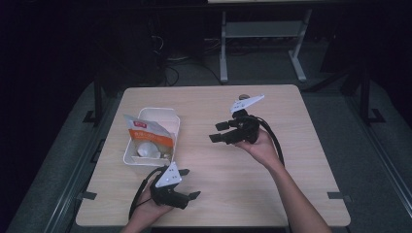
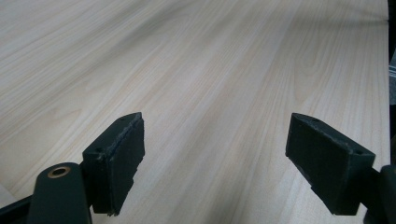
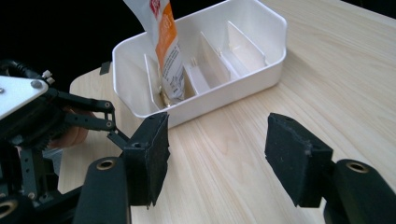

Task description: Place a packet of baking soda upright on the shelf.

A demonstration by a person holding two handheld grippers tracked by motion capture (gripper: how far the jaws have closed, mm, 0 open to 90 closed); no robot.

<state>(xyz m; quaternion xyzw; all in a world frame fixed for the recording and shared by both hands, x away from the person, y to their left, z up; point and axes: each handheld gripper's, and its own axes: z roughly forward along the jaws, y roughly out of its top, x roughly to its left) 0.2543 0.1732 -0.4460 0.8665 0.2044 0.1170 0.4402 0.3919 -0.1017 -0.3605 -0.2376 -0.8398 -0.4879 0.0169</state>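
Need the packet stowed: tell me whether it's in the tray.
In: the packet stands leaning in a slot of the tray.

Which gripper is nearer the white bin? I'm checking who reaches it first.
Left. The left gripper sits just below the bin, near the table's front edge. The right gripper hovers open farther off to the bin's right.

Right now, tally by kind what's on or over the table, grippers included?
White divided bin: 1
Orange-and-white pouch, standing in the bin: 1
Grippers: 2, left gripper and right gripper, both open with nothing between the jaws
Total: 4
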